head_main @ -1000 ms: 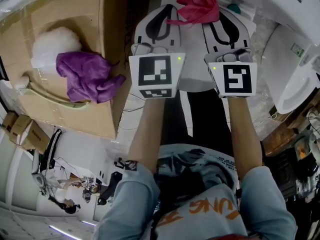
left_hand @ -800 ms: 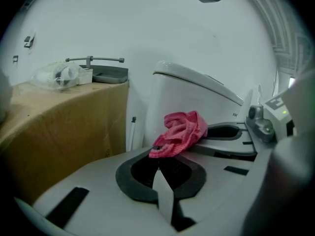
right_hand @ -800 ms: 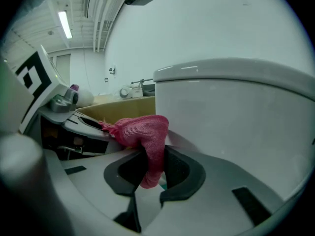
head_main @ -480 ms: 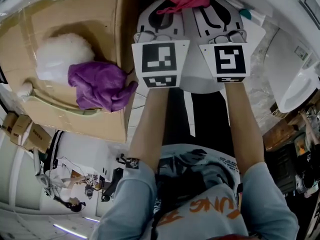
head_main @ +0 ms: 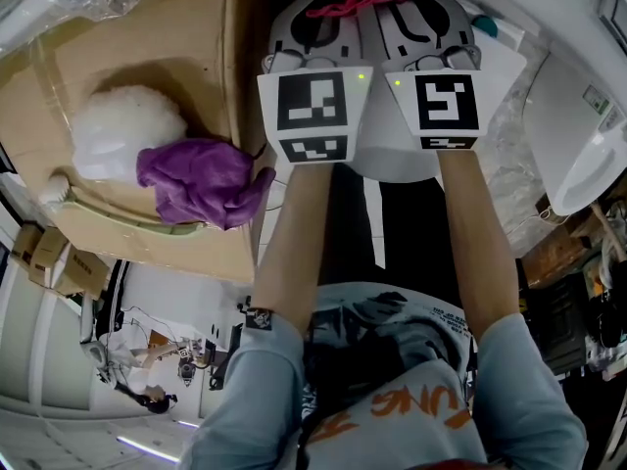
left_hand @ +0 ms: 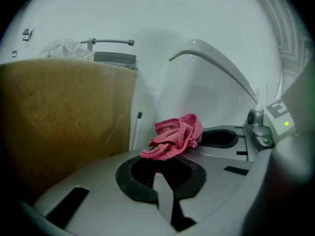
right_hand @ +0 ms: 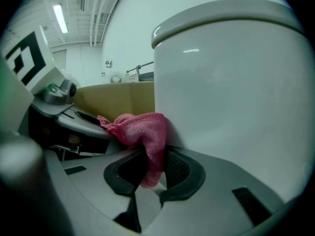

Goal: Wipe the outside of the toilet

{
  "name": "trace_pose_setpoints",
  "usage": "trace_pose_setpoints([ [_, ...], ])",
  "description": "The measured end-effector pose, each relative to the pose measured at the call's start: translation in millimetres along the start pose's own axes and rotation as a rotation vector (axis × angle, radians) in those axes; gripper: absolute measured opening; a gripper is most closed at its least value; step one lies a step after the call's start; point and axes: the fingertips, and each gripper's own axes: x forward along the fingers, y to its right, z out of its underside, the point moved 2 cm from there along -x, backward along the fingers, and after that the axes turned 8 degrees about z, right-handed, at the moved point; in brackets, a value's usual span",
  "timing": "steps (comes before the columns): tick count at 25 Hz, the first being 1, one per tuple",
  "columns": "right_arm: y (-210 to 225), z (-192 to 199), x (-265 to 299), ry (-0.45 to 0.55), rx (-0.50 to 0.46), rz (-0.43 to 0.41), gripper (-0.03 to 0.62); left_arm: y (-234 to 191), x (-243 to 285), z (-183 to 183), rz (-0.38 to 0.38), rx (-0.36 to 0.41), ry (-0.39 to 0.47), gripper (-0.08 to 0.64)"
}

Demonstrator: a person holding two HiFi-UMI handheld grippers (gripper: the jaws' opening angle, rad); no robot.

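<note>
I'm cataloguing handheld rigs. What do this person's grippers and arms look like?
The left gripper and right gripper are pale grey shells with curved black jaw pads. Each carries a white marker cube printed with black squares, with a small green light at its top edge. The person wears a light blue top with orange lettering and sleeves that end near the elbows.

The person is wearing a pale blue top (head_main: 245, 414) with sleeves (head_main: 534, 375) to the elbows, orange lettering and a dark print. The left gripper (left_hand: 165, 161) and right gripper (right_hand: 150, 168) are showing grey shells and white cubes (head_main: 313, 106) bearing black square markers and green lights.
</note>
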Motion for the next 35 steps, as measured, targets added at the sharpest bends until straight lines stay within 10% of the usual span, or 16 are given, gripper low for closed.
trace_pose_setpoints([
  [35, 105.7, 58.0, -81.6, -0.012, 0.056, 0.128, 0.092, 125.2, 44.0, 8.9, 0.115, 0.105, -0.058, 0.026],
])
